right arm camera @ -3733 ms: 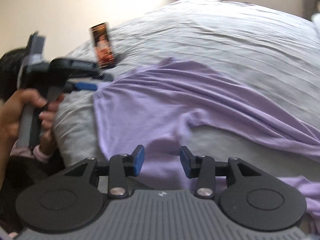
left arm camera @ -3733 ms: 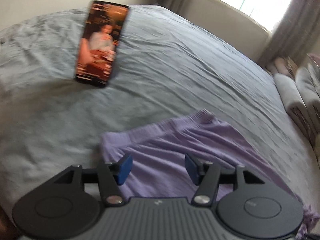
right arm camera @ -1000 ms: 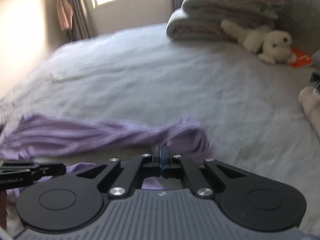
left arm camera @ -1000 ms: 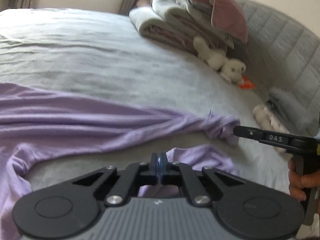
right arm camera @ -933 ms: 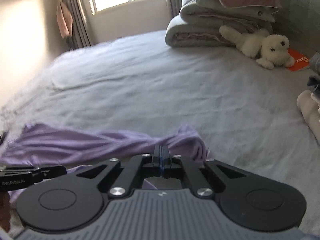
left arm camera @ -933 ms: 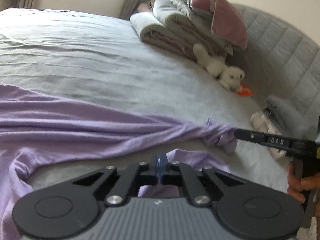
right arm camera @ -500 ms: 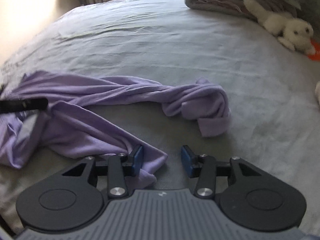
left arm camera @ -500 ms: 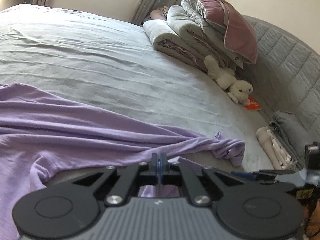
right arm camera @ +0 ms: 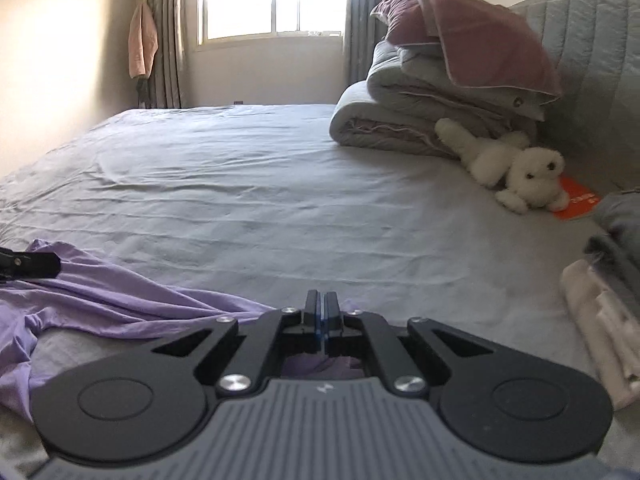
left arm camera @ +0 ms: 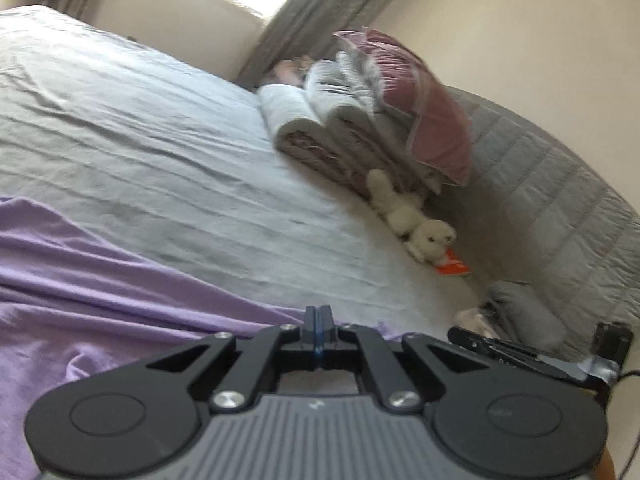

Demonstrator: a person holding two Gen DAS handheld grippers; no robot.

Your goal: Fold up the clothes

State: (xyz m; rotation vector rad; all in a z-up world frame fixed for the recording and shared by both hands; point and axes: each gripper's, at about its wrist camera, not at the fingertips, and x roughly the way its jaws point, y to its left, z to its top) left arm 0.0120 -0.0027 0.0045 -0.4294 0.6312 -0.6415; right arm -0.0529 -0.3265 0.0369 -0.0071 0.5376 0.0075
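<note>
Left gripper (left arm camera: pixel 318 334): jaws pressed fully together, the blue pads meeting with no gap. Whether fabric is pinched between them cannot be told; the crumpled lilac knit garment (left arm camera: pixel 100 300) lies directly under and ahead of the tips. Right gripper (right arm camera: pixel 321 320): jaws likewise clamped tight, lilac cloth visible just below the linkage, a grasp not confirmable.

Against half a second earlier, the right gripper has gone from spread apart to clenched, and it now sits low over the garment's bunched end. The left gripper remains clamped as before.

The garment (right arm camera: pixel 100 300) lies stretched in a rope-like band across the wrinkled grey bedsheet (right arm camera: pixel 260 184). A white plush toy (right arm camera: pixel 516 168) rests against the rolled grey quilts (right arm camera: pixel 400 120) near the headboard.
</note>
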